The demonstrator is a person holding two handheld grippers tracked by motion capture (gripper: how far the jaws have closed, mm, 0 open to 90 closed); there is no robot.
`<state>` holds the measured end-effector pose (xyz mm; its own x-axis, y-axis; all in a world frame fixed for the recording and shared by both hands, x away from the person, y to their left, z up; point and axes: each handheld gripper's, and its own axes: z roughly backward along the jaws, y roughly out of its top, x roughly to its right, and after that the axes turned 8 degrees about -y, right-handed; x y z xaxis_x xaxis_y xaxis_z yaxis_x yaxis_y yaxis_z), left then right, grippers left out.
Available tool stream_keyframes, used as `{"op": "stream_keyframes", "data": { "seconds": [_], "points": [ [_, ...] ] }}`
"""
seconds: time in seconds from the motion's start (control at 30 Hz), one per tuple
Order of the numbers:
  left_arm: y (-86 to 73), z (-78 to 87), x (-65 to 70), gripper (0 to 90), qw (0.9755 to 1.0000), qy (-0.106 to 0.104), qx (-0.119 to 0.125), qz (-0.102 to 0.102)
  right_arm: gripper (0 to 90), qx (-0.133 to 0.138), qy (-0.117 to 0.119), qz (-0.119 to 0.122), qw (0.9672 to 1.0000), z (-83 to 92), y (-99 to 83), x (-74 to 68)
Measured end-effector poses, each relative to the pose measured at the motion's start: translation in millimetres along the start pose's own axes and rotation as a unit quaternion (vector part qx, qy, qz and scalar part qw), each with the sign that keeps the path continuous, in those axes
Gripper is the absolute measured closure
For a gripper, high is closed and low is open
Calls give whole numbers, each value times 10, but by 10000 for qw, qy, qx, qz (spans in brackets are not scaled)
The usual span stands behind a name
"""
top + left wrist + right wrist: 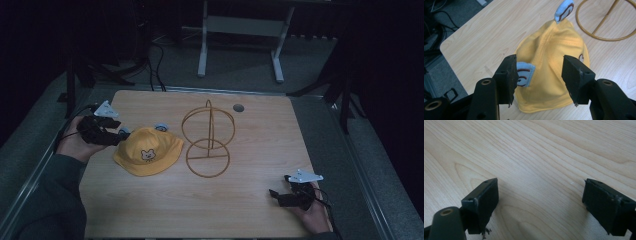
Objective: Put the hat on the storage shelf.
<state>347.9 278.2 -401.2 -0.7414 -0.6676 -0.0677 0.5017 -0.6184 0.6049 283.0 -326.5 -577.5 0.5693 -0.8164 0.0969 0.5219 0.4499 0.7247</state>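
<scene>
Clearly the left gripper [121, 132] is the one placed to act: it sits at the left edge of the yellow bucket hat [148, 151], jaws parted and straddling the near side of the brim, nothing pinched yet. From the left gripper view the hat [551, 72] lies straight ahead between the jaws, its length running away toward the gold wire hat stand [208, 141], with 1 pale blue ear tab [524, 77] just beside the left-hand jaw. The right gripper [278, 193] rests well apart near the table's [260, 130] right front corner, jaws spread wide over bare wood, holding nothing. The hat looks soft and slumped, with a small cartoon face on the crown.
</scene>
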Motion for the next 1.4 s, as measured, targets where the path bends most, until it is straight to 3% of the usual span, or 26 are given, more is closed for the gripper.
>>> {"op": "stream_keyframes", "data": {
  "seconds": [0.33, 0.67, 1.4],
  "points": [
    [142, 30, -132, 488, 9994, -333, -80, -86, 137, 0, 4, -5, 10000, 1, 0, 1],
    [313, -81, -185, 502, 9969, -666, -308, -295, 137, 2, 4, 0, 10000, 1, -1, 2],
    [553, -422, -249, 499, 9933, -787, -781, -339, 137, 2, 4, -1, 10000, 1, -1, 2]
  ]
}}
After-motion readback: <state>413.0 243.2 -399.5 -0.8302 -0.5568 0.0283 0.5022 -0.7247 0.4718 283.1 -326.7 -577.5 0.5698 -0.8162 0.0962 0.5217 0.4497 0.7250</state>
